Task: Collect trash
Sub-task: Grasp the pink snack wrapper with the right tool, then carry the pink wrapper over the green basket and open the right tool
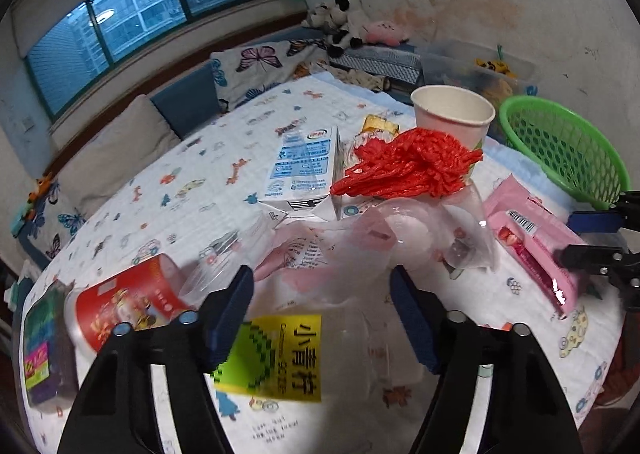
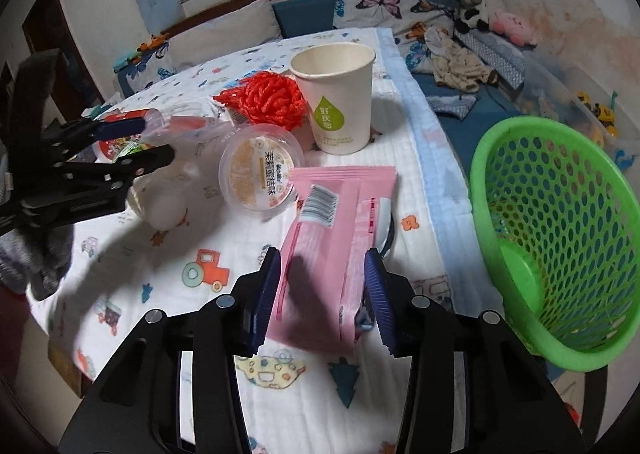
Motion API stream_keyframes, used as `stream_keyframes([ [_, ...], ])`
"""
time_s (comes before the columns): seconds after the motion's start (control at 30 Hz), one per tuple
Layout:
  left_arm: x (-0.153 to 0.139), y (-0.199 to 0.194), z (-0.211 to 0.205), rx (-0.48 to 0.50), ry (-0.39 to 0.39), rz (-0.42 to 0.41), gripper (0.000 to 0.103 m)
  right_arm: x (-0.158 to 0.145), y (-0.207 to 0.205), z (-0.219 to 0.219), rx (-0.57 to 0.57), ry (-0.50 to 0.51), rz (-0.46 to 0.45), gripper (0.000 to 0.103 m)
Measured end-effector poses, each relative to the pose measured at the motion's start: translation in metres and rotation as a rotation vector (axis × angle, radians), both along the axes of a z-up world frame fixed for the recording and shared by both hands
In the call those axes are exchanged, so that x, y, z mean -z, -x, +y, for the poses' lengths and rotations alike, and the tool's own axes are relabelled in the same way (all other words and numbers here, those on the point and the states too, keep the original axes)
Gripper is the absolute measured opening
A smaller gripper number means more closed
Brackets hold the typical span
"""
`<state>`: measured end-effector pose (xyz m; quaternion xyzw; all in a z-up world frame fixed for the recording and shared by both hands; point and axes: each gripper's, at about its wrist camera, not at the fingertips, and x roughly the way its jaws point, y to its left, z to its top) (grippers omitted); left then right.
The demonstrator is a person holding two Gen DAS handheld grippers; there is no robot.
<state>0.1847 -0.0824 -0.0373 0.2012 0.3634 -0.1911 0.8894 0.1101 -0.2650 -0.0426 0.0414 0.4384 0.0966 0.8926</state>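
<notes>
The left gripper [image 1: 322,294] hangs over the near edge of the desk [image 1: 224,157] with its jaws spread wide, gripping nothing. Beneath them lies a clear plastic cup [image 1: 340,350] with a yellow-green label; its transparent walls blur into the quilted, cartoon-printed cloth, so its outline is hard to trace. Just beyond it sits a jumble of see-through packaging [image 1: 404,238] whose edges melt together, and how many pieces there are cannot be told. A red-labelled bottle [image 1: 128,298] lies on its side to the left, partly hidden by the left jaw.

The right gripper [image 2: 324,290] has its jaws open on either side of the near end of a flat, glossy pink wrapper [image 2: 332,238]; whether the ribbed blue pads touch the wrapper cannot be told. The wrapper's near end is in the gripper's shadow.

Farther back stand a white paper cup [image 2: 340,101], upright and smooth, and a crumpled red mesh net [image 2: 268,97] touching its side. A round clear lidded tub [image 2: 260,169] with an orange label lies tilted beside the wrapper. A blue-and-white milk carton [image 1: 304,169] lies flat, and the net hides its right edge.

The green perforated plastic basket [image 2: 560,221] sits at the desk's right edge, tipped toward the camera, with its far side cut off by the fisheye border.
</notes>
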Motion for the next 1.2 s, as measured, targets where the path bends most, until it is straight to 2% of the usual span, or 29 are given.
stream_keyframes([
  [0.1,0.004,-0.004,-0.003,0.024,-0.019,0.0,0.053,0.002,0.0,0.0,-0.002,0.01,0.011,0.043],
  [0.17,0.005,-0.003,-0.004,0.049,-0.021,0.002,0.04,0.005,-0.002,0.0,0.002,-0.003,0.02,0.052],
  [0.23,0.004,-0.002,-0.005,0.066,-0.014,0.002,0.029,0.007,-0.004,0.001,0.023,-0.005,0.021,0.068],
  [0.37,0.001,0.003,-0.006,0.074,-0.011,-0.009,0.017,0.013,-0.011,0.005,0.043,0.001,0.026,0.07],
  [0.53,-0.011,0.008,-0.001,0.068,0.032,-0.019,0.016,0.024,-0.023,0.008,0.063,-0.006,0.059,0.068],
  [0.6,-0.019,0.013,0.002,0.065,0.051,-0.028,0.015,0.023,-0.022,0.01,0.059,0.007,0.049,0.06],
  [0.67,-0.026,0.017,0.005,0.063,0.065,-0.038,0.014,0.022,-0.019,0.011,0.05,-0.007,0.048,0.047],
  [0.77,-0.041,0.026,0.007,0.063,0.096,-0.055,0.014,0.018,-0.013,0.01,0.044,-0.032,0.045,0.039],
  [1.0,-0.074,0.049,0.002,0.083,0.16,-0.088,0.013,-0.008,0.015,0.004,0.034,-0.057,-0.029,0.036],
  [1.2,-0.093,0.064,-0.022,0.132,0.203,-0.103,0.013,-0.027,0.034,-0.025,0.078,-0.043,-0.082,0.035],
])
